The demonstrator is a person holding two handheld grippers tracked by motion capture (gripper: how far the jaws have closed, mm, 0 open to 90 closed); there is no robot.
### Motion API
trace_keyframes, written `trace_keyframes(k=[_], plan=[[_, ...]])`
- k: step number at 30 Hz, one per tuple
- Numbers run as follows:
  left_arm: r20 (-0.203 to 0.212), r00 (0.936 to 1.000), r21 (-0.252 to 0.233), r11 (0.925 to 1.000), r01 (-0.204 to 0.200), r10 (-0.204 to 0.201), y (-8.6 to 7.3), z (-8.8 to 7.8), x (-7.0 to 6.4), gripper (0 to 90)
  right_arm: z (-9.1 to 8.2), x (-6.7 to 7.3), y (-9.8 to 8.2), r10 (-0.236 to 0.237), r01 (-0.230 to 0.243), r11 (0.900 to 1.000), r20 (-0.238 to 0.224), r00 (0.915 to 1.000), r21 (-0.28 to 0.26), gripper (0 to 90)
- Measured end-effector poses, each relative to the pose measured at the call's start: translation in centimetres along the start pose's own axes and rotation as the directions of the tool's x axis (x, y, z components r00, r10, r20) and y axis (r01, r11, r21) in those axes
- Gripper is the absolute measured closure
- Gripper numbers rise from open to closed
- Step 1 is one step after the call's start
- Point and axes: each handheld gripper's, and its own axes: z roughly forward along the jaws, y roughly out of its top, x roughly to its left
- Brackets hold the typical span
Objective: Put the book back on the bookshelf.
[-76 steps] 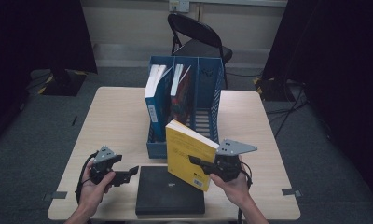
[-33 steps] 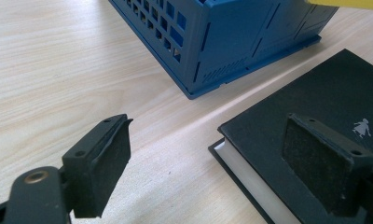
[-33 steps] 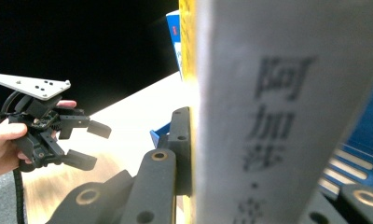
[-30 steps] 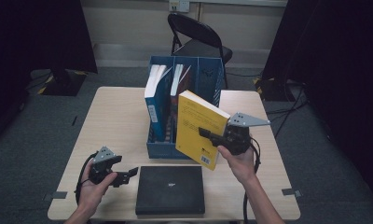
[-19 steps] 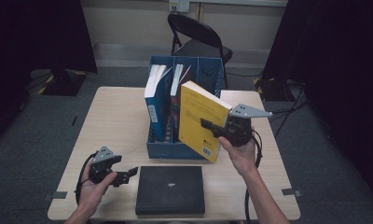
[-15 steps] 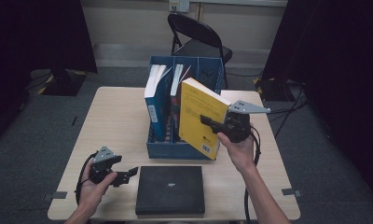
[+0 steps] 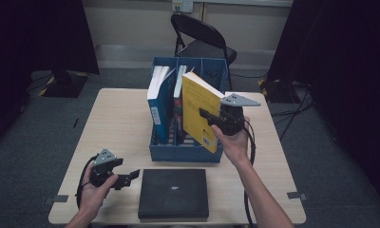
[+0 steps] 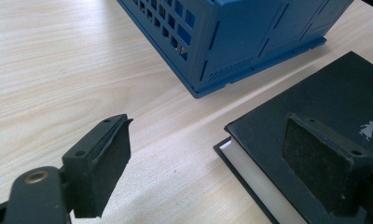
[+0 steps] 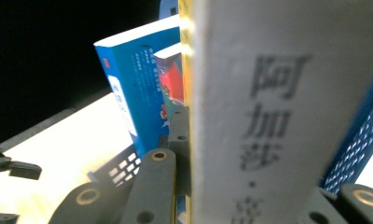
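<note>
In the high view, a pale wooden table (image 7: 117, 123) is seen from above, with a blue file box (image 7: 188, 149) standing near its middle. A yellow book (image 7: 197, 107) is held upright and slightly tilted over the box's right compartment by the right gripper (image 7: 212, 118), whose jaws are clamped on the book's edge. Two more books are stood in the box: a blue book (image 7: 158, 109) at the left and a red book (image 7: 178, 111) beside it. A black book (image 7: 174, 192) is laid flat on the table in front of the box. The left gripper (image 7: 131, 178) is held low at the table's near left, just beside the black book, with its jaws apart.

In the left gripper view, two black jaws are seen spread wide with nothing between them. The black book (image 8: 334, 107) lies under the right jaw, and a corner of the file box (image 8: 250, 42) is seen beyond.

In the right gripper view, the yellow book's pale spine (image 9: 278, 107), printed with blurred characters, is gripped between the jaws. The blue book (image 9: 133, 93) and red book (image 9: 170, 79) are seen to its left.
</note>
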Motion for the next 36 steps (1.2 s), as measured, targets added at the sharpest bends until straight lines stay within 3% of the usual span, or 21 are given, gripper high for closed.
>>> trace_keyframes(k=[11,18,22,32,36], plan=[[-0.005,1.0,0.002,1.0,0.001,-0.001,0.0,0.0,0.1,15.7,2.1,0.1,0.5,0.023,-0.024,1.0,0.069,0.9974,0.019,75.7],[-0.003,1.0,0.004,1.0,0.004,-0.004,-0.1,0.1,0.2,15.8,3.5,0.1,0.8,0.035,-0.038,0.999,0.132,0.9906,0.019,75.7],[0.006,1.0,0.011,0.9999,0.0,0.0,-0.1,0.1,0.2,16.1,4.2,0.1,1.0,0.028,-0.032,0.999,0.14,0.9898,0.025,75.7],[0.005,1.0,0.009,1.0,-0.003,0.003,-0.1,0.2,0.2,16.0,5.5,-0.6,1.2,0.072,-0.075,0.997,0.18,0.981,0.011,75.7],[0.008,1.0,0.013,0.9999,-0.003,0.003,-0.1,0.3,0.1,16.3,6.2,-0.6,1.8,0.069,-0.073,0.997,0.199,0.9776,0.012,75.7]])
